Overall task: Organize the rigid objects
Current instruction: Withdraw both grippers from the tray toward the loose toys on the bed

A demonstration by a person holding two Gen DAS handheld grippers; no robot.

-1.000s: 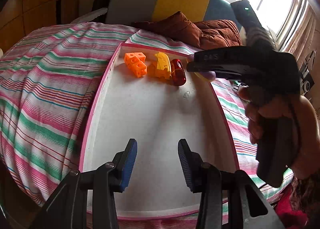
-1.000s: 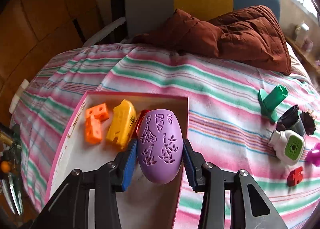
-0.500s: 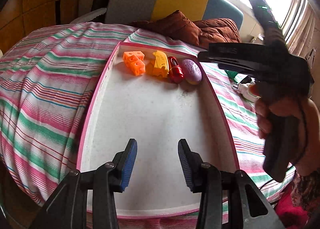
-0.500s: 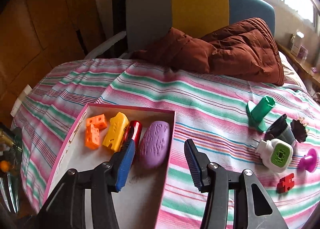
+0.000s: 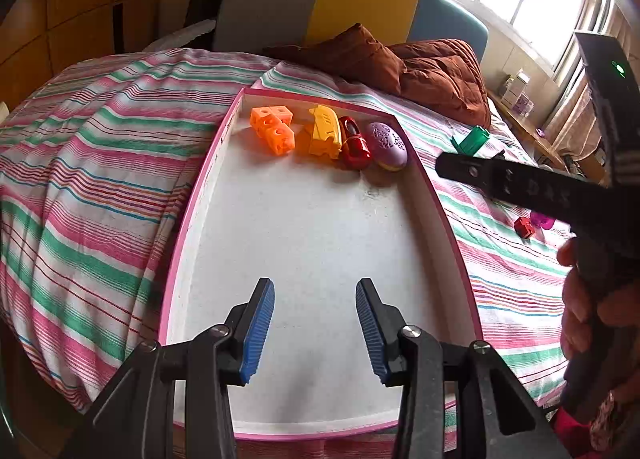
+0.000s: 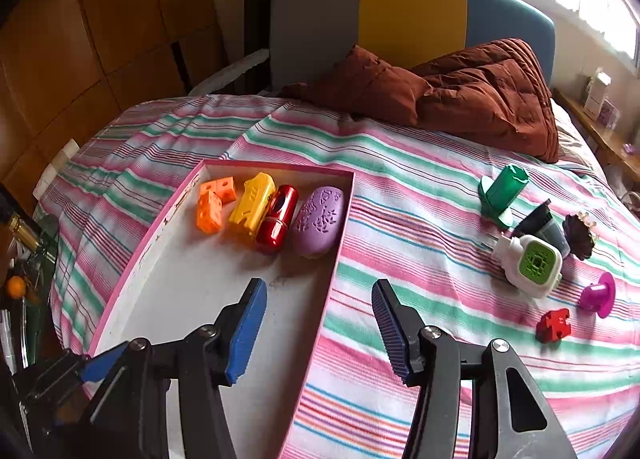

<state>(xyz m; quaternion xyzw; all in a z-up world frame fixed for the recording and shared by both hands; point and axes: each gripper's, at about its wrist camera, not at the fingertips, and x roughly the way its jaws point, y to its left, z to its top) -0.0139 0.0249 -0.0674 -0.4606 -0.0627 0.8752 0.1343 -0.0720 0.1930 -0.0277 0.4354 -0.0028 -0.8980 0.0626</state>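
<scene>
Four pieces already sit in a row along the far wall of your pink-rimmed white tray (image 6: 132, 259): an orange block cluster (image 6: 212, 205), a yellow moulded toy (image 6: 253, 203), a red glossy cylinder (image 6: 277, 217) and a purple patterned oval case (image 6: 319, 221). Your right gripper (image 6: 318, 333) is opening with nothing between its jaws; your left gripper (image 5: 316, 333) hangs released over bare tray. At about three o'clock on the striped cloth, a green cylinder (image 6: 502, 191), white-and-green plug-in (image 6: 530, 265), red brick (image 6: 554, 325) and magenta knob (image 6: 598, 295) remain.
</scene>
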